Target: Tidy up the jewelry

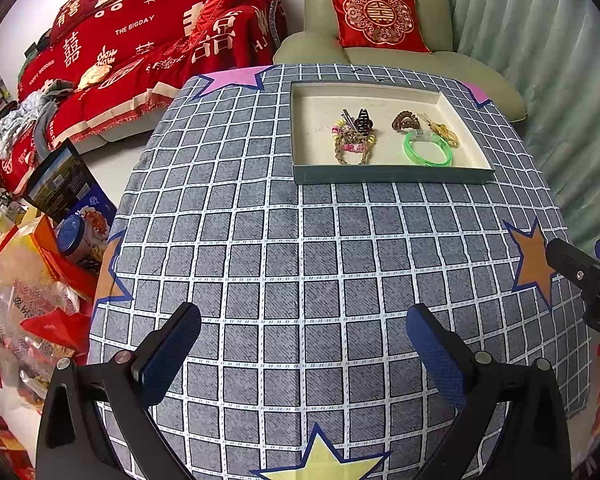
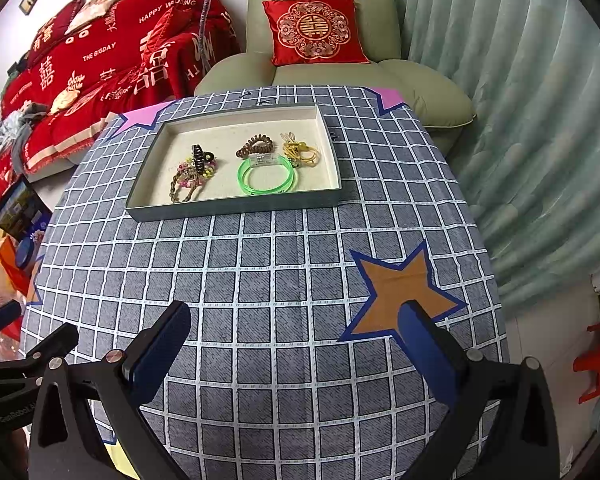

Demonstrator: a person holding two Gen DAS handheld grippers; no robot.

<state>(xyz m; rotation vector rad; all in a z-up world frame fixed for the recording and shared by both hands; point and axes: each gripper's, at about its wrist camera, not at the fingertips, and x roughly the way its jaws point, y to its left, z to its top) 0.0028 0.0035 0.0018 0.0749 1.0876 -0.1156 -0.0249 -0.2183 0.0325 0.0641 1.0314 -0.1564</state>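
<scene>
A shallow grey tray (image 1: 388, 178) (image 2: 236, 210) with a cream lining sits at the far side of the checked table. In it lie a dark claw clip (image 1: 363, 119) (image 2: 201, 156) on a heap of braided and coloured hair ties (image 1: 352, 142) (image 2: 188, 178), a brown spiral tie (image 1: 405, 120) (image 2: 255, 146), a green bangle (image 1: 428, 151) (image 2: 267, 178) and yellow elastic loops (image 1: 446, 131) (image 2: 300, 151). My left gripper (image 1: 303, 320) and right gripper (image 2: 294, 318) hover open and empty over the near half of the table, well short of the tray.
The grey checked tablecloth (image 1: 260, 240) carries star patches: orange (image 2: 402, 292), yellow (image 1: 324, 460), pink (image 1: 232, 79). A green armchair (image 2: 320, 36) with a red cushion stands behind, a red-covered sofa (image 1: 140, 40) at left, curtains right. Boxes and bags (image 1: 40, 260) crowd the floor left.
</scene>
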